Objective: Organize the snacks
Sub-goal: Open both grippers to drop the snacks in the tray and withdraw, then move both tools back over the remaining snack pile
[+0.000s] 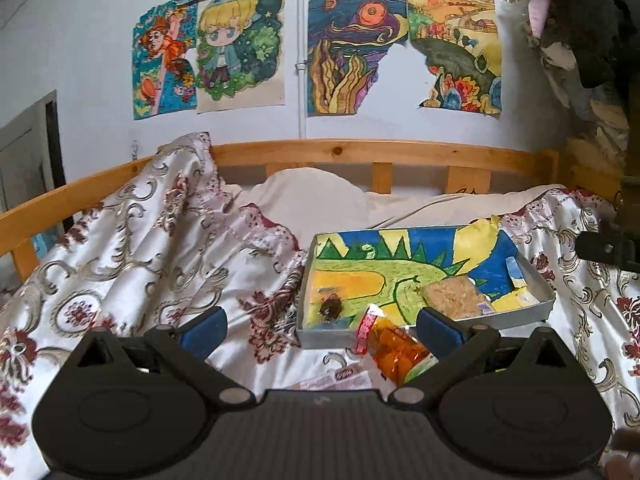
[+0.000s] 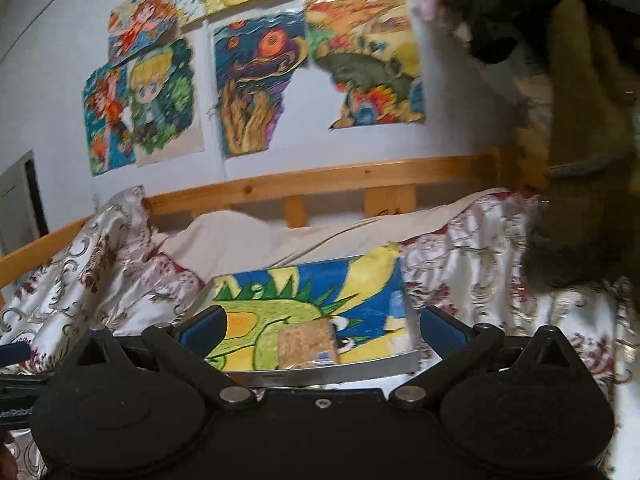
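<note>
Children's drawings are hanging above a quilted bed (image 1: 120,264). An orange snack bag (image 1: 394,350), light and crinkly, is overhanging the tray (image 1: 516,314) near edge; both grippers (image 1: 320,330) (image 2: 320,330) are gaping, empty. Pinch its sealed top.

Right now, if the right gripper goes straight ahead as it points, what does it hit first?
Probably the grey tray: its near wall sits between the open right gripper fingers, with the wrapped cracker snack just behind it. Depth is uncertain.

Dinosaur-patterned green, yellow, blue tray (image 1: 532,314); floral bedspread (image 1: 140,248).
</note>
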Tool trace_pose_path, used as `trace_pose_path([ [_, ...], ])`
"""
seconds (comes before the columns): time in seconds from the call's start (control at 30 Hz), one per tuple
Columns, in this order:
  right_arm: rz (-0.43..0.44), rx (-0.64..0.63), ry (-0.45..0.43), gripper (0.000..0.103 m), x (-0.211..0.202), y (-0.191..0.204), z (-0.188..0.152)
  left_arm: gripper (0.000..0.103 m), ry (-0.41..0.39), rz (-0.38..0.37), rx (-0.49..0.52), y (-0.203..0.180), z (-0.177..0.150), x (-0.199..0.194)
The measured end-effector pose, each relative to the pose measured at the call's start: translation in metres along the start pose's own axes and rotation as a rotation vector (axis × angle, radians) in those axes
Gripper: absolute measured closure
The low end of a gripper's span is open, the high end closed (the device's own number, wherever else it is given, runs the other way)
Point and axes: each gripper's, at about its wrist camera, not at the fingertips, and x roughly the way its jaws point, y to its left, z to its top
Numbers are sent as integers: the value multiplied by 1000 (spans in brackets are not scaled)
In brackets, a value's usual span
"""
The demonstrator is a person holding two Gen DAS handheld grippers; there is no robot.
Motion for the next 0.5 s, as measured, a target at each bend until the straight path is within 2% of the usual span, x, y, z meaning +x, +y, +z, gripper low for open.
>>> trace_pose_path([
  [0.07, 6, -9, 37, 1, -6, -3, -2, 0, 24, -2, -11, 2, -3, -4],
  [0.23, 82, 6, 144, 1, -10, -6, -11, 0, 124, -30, 6, 2, -10, -3],
  [0.33, 102, 5, 245, 1, -5, 0, -19, 0, 184, -37, 30, -1, -17, 0],
  [0.5, 112, -2, 326, 1, 0, 7, -30, 0, 245, -37, 45, -5, -24, 5],
])
